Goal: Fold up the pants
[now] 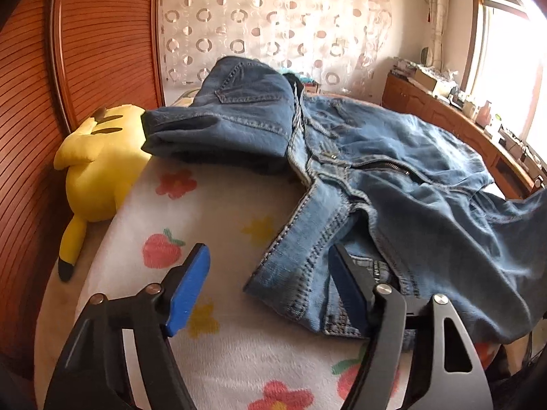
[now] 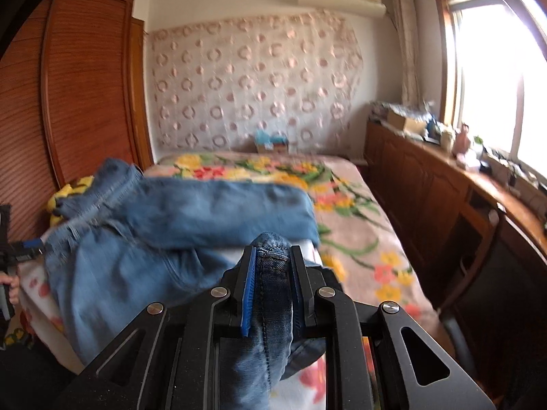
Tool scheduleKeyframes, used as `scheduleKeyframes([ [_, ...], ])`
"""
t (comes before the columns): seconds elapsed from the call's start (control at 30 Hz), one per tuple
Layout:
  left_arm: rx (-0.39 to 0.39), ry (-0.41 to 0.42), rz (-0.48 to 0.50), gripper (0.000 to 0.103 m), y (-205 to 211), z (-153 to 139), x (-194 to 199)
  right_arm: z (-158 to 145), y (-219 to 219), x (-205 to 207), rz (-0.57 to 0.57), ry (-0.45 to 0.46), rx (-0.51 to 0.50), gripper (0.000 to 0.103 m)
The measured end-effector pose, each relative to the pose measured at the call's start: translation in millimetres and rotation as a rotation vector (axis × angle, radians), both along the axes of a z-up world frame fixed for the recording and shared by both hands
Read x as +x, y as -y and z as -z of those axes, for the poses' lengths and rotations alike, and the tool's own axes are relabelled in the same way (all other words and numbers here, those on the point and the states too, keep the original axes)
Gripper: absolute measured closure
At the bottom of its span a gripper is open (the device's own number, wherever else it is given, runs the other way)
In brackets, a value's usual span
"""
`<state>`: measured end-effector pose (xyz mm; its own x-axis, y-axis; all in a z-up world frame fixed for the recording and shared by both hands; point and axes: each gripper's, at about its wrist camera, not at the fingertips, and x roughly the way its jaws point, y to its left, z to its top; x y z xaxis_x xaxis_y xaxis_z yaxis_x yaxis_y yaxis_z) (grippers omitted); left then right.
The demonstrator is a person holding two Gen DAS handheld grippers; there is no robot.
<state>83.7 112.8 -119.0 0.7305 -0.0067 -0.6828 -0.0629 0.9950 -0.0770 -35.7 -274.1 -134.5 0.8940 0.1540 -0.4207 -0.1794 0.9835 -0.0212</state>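
I am working over a bed [image 2: 362, 239] with a flowered blanket [image 1: 212, 352], between a slatted wooden wardrobe [image 1: 102, 51] and a low wooden counter [image 2: 427, 184] under a bright window [image 2: 489, 78]. The jeans [image 1: 393, 177] lie rumpled on the blanket, waistband toward me, one leg doubled across beside a yellow plush toy [image 1: 99, 164]. My left gripper [image 1: 266, 273] hovers low, jaws apart around the waistband edge; my right gripper [image 2: 273, 287] points forward, jaws clamped on a denim fold.
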Motion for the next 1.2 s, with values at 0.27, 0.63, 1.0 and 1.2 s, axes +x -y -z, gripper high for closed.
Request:
scheduleKeyframes([
  [0.27, -0.007, -0.033, 0.018, 0.036, -3, 15, 2, 16, -10, 3, -0.045, 0.040, -0.029, 0.084],
  [0.63, -0.083, 0.050, 0.091, 0.085, 8, -8, -20, 18, 3, 20, -0.002, -0.027, -0.069, 0.084],
  [1.0, -0.060, 0.231, 0.142, 0.087, 21, -105, -59, -25, 2, 34, 0.035, 0.070, -0.059, 0.084],
  [1.2, -0.030, 0.291, 0.145, 0.087, 19, -136, -80, -60, -4, 21, 0.020, 0.155, -0.052, 0.084],
])
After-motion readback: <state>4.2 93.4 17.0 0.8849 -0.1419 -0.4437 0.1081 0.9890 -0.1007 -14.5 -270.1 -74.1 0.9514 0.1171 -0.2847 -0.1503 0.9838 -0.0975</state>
